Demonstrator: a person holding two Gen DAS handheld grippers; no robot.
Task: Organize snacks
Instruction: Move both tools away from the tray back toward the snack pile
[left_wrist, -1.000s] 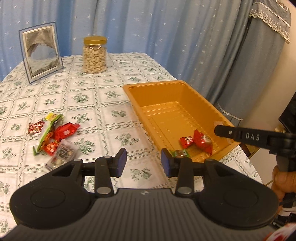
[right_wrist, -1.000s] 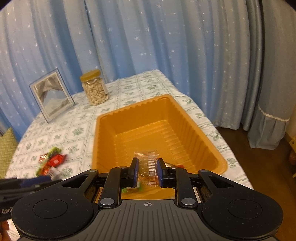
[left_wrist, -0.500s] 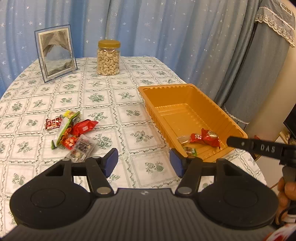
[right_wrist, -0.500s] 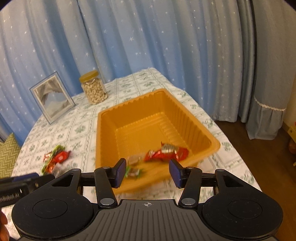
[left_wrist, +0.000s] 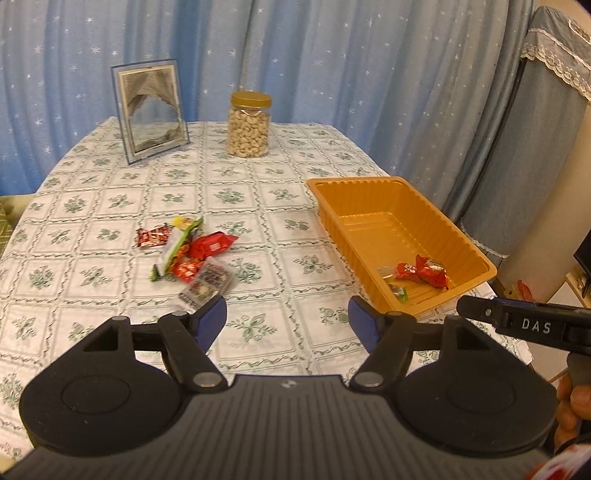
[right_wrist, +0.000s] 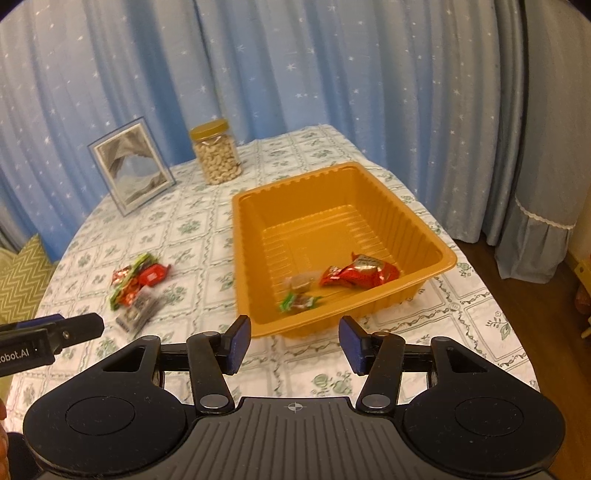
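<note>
An orange tray (left_wrist: 476, 258) (right_wrist: 436, 247) stands on the right of the table. In it lie a red wrapped snack (left_wrist: 430, 273) (right_wrist: 360, 275), a small clear packet (right_wrist: 301, 282) and a green wrapped candy (right_wrist: 297, 302). A pile of loose snacks (left_wrist: 188, 254) (right_wrist: 138, 284) lies on the tablecloth to the tray's left. My left gripper (left_wrist: 287, 321) is open and empty, raised above the table's near edge. My right gripper (right_wrist: 294, 343) is open and empty, just short of the tray's near rim.
A jar of cashews (left_wrist: 248, 124) (right_wrist: 218, 157) and a picture frame (left_wrist: 150, 110) (right_wrist: 131, 170) stand at the far side of the table. Blue curtains hang behind. The table edge drops off right of the tray.
My right gripper opened and dropped the clear packet into the tray, then drew back. My left gripper opened wider and pulled back and up.
</note>
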